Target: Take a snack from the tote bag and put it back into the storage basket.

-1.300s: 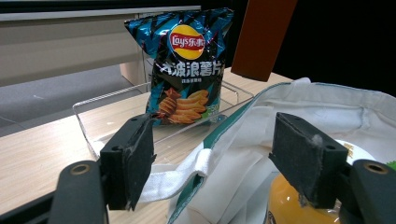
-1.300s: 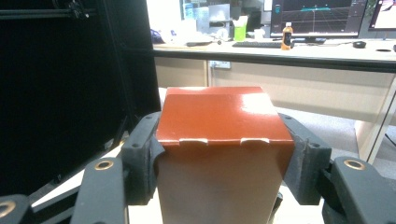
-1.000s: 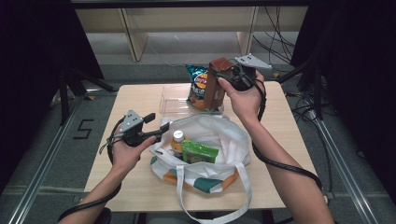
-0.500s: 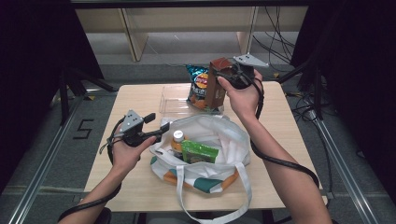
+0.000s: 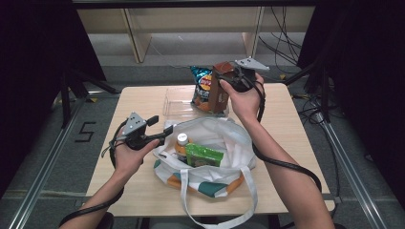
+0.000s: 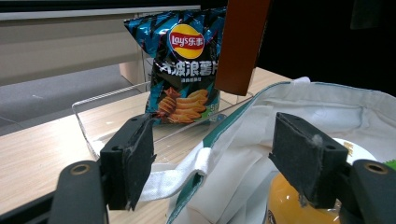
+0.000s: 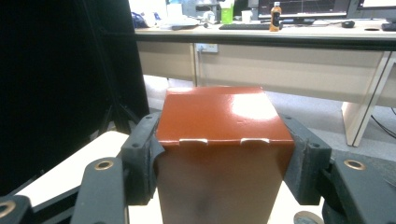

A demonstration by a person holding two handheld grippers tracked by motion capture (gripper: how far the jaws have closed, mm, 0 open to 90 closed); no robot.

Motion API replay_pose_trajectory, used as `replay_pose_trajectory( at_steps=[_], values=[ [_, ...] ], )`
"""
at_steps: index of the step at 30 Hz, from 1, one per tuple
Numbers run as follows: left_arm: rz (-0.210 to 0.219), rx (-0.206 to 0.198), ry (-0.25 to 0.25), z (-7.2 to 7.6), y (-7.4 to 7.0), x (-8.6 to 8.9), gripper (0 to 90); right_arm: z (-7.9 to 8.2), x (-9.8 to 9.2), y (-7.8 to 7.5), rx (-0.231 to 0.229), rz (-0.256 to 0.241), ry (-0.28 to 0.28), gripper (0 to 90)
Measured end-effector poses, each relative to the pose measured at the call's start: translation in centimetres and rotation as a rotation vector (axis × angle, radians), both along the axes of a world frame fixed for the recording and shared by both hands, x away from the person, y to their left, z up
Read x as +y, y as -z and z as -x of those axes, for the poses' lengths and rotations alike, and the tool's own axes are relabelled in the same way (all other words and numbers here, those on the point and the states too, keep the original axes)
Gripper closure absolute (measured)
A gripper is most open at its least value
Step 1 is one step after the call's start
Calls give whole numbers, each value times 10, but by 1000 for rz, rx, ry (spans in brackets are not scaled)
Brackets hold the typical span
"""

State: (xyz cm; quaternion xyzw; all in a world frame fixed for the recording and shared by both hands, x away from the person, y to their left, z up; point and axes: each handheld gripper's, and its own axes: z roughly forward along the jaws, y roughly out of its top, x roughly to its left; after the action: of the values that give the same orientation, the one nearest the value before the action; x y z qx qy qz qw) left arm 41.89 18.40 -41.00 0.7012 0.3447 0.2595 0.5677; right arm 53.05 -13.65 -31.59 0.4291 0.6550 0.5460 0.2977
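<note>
A glossy brown carton (image 7: 219, 140) is clamped between the jaws of my right gripper (image 7: 219, 161). In the high view the right gripper (image 5: 224, 76) holds this carton (image 5: 219, 98) upright above the back of the table, next to a blue chips bag (image 5: 202, 88). My left gripper (image 5: 160, 128) is open at the left rim of a white tote bag (image 5: 229, 143). In the left gripper view its jaws straddle the bag's rim and strap (image 6: 205, 161), gripping nothing. An orange bottle (image 5: 181, 143) and a green packet (image 5: 203, 155) sit inside the bag.
A clear plastic tray (image 5: 176, 102) lies at the back of the wooden table (image 5: 296, 143), with the chips bag (image 6: 187, 65) standing in it. The tote's long strap (image 5: 217, 210) hangs over the front edge. Dark stands and cables flank the table.
Hardly anything: the right hand with the brown carton has drifted a little lower. The left gripper stays open at the bag's rim.
</note>
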Motion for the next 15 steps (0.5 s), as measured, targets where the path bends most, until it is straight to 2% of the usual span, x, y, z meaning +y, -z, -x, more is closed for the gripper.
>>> replay_pose_trajectory(
  at_steps=[4, 15],
  values=[
    [2, 0, 1, 0, 0, 0, 290, -2, -1, 1, 9, -12, 9, 396],
    [0, -1, 2, 0, 0, 0, 290, -8, 0, 7, 8, -5, 26, 396]
  ],
)
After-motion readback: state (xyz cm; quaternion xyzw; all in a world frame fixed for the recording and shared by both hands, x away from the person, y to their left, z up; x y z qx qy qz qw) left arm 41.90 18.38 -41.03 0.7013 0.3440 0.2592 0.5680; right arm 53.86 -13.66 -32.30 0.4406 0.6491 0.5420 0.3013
